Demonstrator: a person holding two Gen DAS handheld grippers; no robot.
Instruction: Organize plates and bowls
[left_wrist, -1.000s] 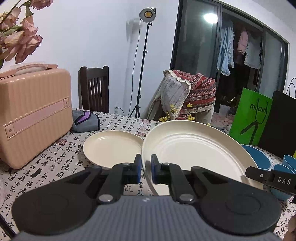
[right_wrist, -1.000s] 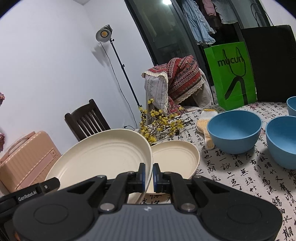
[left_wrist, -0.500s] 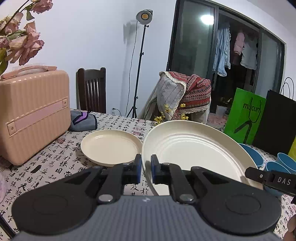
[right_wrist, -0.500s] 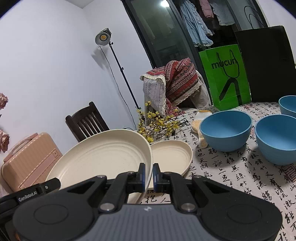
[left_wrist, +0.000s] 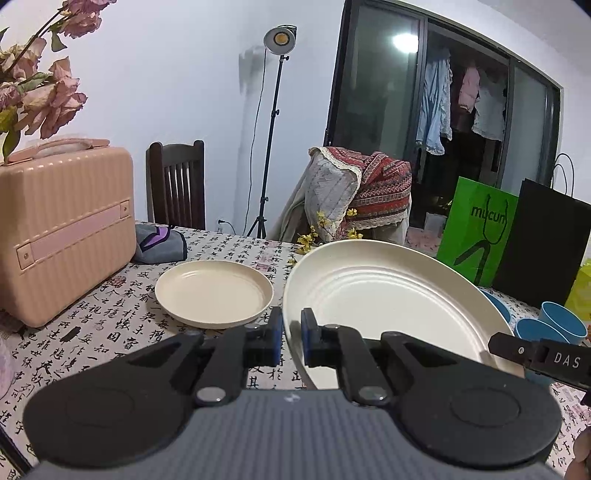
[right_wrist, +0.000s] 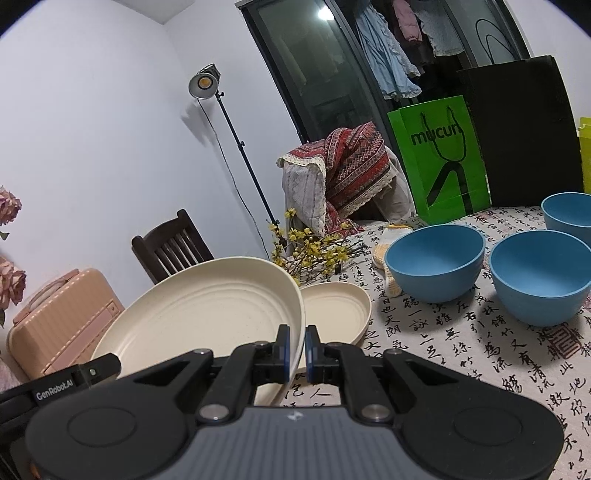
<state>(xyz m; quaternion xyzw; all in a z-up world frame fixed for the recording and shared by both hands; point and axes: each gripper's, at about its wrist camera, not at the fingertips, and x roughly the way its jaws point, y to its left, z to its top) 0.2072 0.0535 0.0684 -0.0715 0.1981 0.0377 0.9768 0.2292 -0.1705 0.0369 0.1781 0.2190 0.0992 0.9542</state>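
1. Biggest risk: the big plate (left_wrist: 388, 295) twists out of my hold. I have the left gripper (left_wrist: 291, 332) clenched on its left rim and the right gripper (right_wrist: 295, 347) clenched on its right rim, with the plate in the air and tilted above the table (left_wrist: 110, 332). If the two hands drift apart or roll against each other, the thin rim slips from the pads and the plate drops.
2. Next: collision on set-down. The small plate (left_wrist: 214, 293) lies flat on the table just left of the big one. If the big one is meant to go under it, the order is wrong; a large plate on a small one rocks.
3. The nearest blue bowl (right_wrist: 436, 262) and the second bowl (right_wrist: 539, 277) stand near on the right. A wide swing of the right hand could knock them.
4. Smaller: the yellow flower sprigs (right_wrist: 314, 251) lie just behind both plates and could snag the far rim.
5. Minor: the pink case (left_wrist: 62, 229) limits room on the left.
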